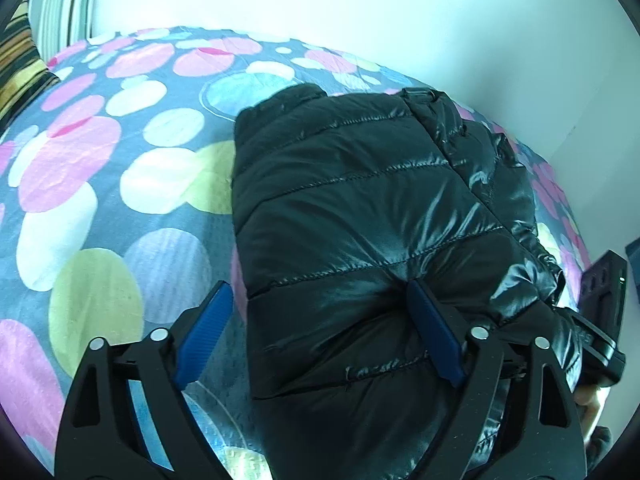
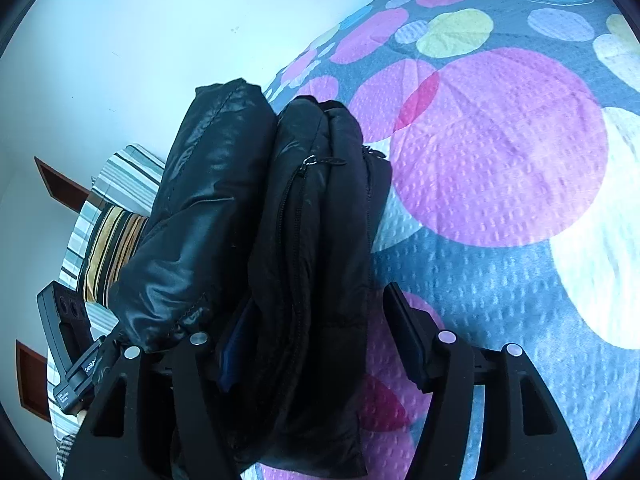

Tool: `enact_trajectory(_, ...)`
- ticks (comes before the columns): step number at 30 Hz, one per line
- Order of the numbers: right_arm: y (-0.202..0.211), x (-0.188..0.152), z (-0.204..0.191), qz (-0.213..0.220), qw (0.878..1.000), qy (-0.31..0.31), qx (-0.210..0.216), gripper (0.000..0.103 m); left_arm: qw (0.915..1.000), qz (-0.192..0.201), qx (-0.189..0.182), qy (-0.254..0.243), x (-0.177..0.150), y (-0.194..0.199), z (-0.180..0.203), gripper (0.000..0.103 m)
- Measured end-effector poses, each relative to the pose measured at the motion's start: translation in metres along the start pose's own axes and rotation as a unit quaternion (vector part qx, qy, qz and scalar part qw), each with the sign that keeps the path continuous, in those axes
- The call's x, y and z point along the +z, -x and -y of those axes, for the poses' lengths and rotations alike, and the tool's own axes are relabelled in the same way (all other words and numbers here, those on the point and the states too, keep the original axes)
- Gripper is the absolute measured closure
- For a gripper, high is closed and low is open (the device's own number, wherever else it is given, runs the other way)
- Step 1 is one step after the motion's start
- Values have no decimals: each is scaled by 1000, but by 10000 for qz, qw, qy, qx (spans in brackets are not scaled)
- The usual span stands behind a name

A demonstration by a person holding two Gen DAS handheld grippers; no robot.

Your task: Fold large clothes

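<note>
A black quilted puffer jacket (image 1: 360, 200) lies folded into a thick bundle on the bed. In the left wrist view my left gripper (image 1: 320, 286) is open and wide. Its right blue pad (image 1: 432, 328) rests against the jacket's shiny top, and its left blue pad (image 1: 208, 332) hangs over the bedspread, clear of the fabric. In the right wrist view the jacket (image 2: 304, 220) shows its zipper edge and a rolled part on the left. My right gripper (image 2: 316, 296) is open around that edge. Its right finger (image 2: 404, 332) stands apart from the cloth, while the left one is mostly hidden behind it.
The bedspread (image 1: 100, 200) is grey-blue with big pink, yellow and white circles. A striped pillow (image 2: 112, 252) lies at the bed's head beside a white wall (image 1: 360, 8). The other gripper's body shows at each view's edge (image 1: 600, 308) (image 2: 68, 340).
</note>
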State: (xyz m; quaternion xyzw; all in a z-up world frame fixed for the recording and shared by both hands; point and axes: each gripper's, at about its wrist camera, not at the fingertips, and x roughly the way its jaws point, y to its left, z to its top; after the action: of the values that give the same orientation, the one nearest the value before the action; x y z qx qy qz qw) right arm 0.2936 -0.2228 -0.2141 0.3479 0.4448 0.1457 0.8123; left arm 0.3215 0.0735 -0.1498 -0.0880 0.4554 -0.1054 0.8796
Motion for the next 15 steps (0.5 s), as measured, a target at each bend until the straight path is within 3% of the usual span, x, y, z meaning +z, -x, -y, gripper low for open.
enact_trajectory(9,31,-6,-5,250,9984,0,-503,39,9995,173,253,-16,-6,14,5,13)
enact_trajectory(15,59,-17,-7,492,9906,69,-1277,34,9983,343,476,-39,-16,31,8,13)
